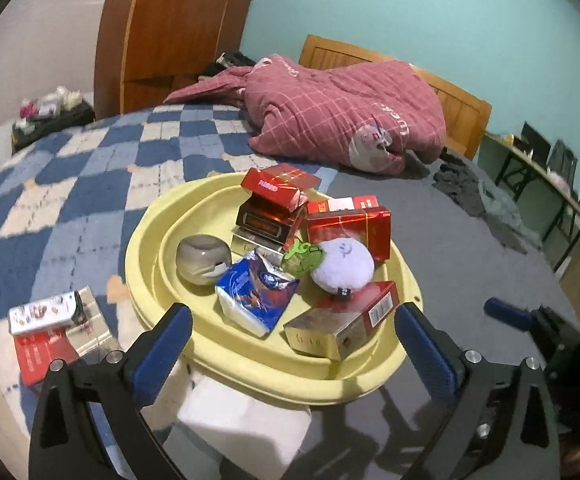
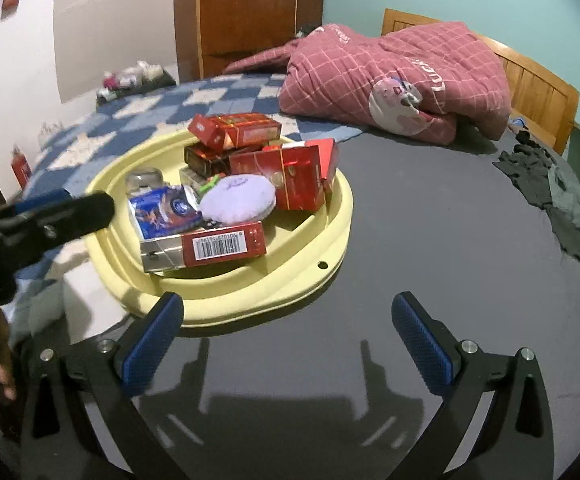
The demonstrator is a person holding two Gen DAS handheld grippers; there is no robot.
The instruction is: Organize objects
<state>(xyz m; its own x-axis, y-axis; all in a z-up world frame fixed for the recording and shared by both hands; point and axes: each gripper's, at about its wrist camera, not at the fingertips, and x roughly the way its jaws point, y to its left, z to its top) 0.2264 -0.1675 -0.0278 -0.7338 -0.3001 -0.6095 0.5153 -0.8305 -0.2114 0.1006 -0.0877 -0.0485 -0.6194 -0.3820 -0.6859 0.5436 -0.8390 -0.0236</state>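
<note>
Both the left hand-held gripper (image 1: pixel 294 332) and the right hand-held gripper (image 2: pixel 286 328) are hovering released. The yellow basin (image 1: pixel 146 240) is sitting on the bed, piled high; its red box (image 1: pixel 280 184) at twelve o'clock is perching loosely and risks toppling if nudged.

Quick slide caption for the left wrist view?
Open left tongs hover before a yellow plastic basin of red boxes on the bed.

I'm seeing a shallow pale-yellow plastic basin (image 1: pixel 146 240) sitting on the bed, holding red-and-gold cartons (image 1: pixel 350 228), a blue tissue pack (image 1: pixel 254 292), a lilac round plush pouch (image 1: pixel 342 266) and a grey round jar (image 1: pixel 202 258). Another red-and-silver carton (image 1: pixel 56 336) is lying outside, left of it.
</note>
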